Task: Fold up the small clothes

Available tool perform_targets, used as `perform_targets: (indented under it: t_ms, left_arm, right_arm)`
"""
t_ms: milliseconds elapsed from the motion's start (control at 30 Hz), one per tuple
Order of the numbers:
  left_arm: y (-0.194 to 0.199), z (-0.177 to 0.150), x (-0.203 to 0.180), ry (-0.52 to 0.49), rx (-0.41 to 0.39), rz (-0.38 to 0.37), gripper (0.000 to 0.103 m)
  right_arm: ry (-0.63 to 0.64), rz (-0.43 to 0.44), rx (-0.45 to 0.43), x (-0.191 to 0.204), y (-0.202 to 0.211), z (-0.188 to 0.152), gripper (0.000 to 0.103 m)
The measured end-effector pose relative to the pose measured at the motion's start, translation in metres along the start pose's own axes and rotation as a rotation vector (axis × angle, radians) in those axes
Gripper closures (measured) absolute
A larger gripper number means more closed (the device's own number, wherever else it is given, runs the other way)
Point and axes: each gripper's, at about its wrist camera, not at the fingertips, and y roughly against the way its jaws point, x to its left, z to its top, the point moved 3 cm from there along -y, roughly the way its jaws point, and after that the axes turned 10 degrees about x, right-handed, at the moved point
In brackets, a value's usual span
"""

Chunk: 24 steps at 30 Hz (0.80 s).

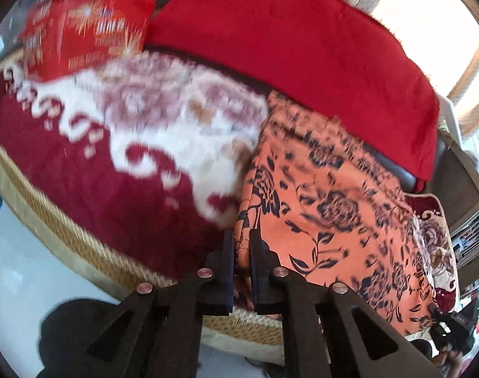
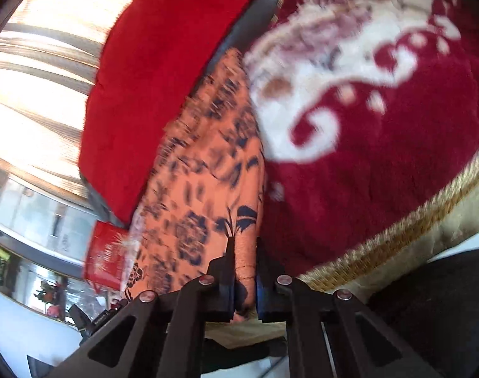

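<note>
Both the left gripper (image 1: 242, 245) and right gripper (image 2: 244, 252) have their jaws clamped on the orange floral garment's (image 1: 327, 195) near edge, probably to lift it for folding.

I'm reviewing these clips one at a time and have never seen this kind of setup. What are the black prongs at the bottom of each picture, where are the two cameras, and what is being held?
There is no robot here. A person carries a two-finger claw in each hand, and a wide-angle camera on each claw looks forward along its fingers. One picture comes from the left claw, the other from the right claw.

Both look down on a dark red and white floral blanket with a braided gold edge. On it lies an orange garment with dark flowers, and behind it a plain red cloth. A red printed bag sits at the far side.

Each claw is shut on an edge of the orange garment, so both hands hold it.
</note>
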Motion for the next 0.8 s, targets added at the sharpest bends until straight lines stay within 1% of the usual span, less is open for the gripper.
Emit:
perform_targets:
  t_ms: [33,100,133,167,200,267,300,333,400,433,467,500,533,567,633,700,800]
  left_arm:
    - [-0.001,0.001,0.0,0.002,-0.002,-0.003,0.095]
    - [-0.013,0.001,0.003,0.013,0.022,0.015,0.094]
    - [-0.022,0.0,0.007,0.029,0.047,0.024,0.094]
    - [-0.027,-0.002,0.009,0.039,0.063,0.025,0.094]
    - [-0.032,-0.004,0.012,0.056,0.077,0.036,0.092]
    - [-0.038,-0.007,0.014,0.073,0.089,0.053,0.081]
    - [-0.039,-0.008,0.014,0.074,0.094,0.05,0.071]
    - [-0.041,-0.008,0.014,0.074,0.097,0.05,0.055]
    - [-0.044,-0.009,0.013,0.072,0.113,0.061,0.037]
    - [-0.046,-0.009,0.012,0.071,0.114,0.059,0.037]
    - [-0.046,-0.009,0.011,0.069,0.112,0.063,0.037]
    - [-0.046,-0.009,0.011,0.063,0.109,0.068,0.052]
    - [-0.046,-0.009,0.01,0.052,0.107,0.075,0.098]
    - [-0.05,-0.008,0.009,0.031,0.138,0.075,0.095]
    - [-0.045,-0.006,0.009,0.052,0.131,0.047,0.096]
    - [-0.03,-0.002,0.006,0.06,0.1,0.017,0.096]
    - [-0.009,0.007,-0.002,0.042,0.037,-0.003,0.096]
  right_arm:
    - [-0.004,0.015,-0.001,0.0,0.002,0.002,0.094]
    - [-0.026,0.022,0.007,-0.006,-0.001,0.004,0.094]
    - [-0.055,0.033,0.034,-0.013,-0.007,0.004,0.094]
    - [-0.078,0.047,0.055,-0.018,-0.011,0.002,0.09]
    - [-0.114,0.044,0.065,-0.025,-0.014,0.0,0.09]
    - [-0.149,0.019,0.07,-0.034,-0.017,-0.001,0.09]
    - [-0.146,0.017,0.07,-0.035,-0.017,-0.001,0.089]
    - [-0.138,0.019,0.069,-0.034,-0.017,-0.001,0.089]
    - [-0.123,0.022,0.087,-0.032,-0.019,0.0,0.088]
    - [-0.127,0.012,0.107,-0.033,-0.022,-0.001,0.088]
    - [-0.131,0.007,0.118,-0.032,-0.023,-0.001,0.088]
    - [-0.125,0.005,0.123,-0.031,-0.023,-0.003,0.088]
    - [-0.109,-0.003,0.124,-0.028,-0.023,-0.004,0.088]
    - [-0.093,-0.014,0.13,-0.024,-0.023,-0.006,0.094]
    - [-0.086,-0.006,0.116,-0.017,-0.018,-0.009,0.095]
    - [-0.081,0.017,0.085,-0.009,-0.008,-0.006,0.095]
    - [-0.088,0.059,0.04,-0.001,0.006,0.001,0.095]
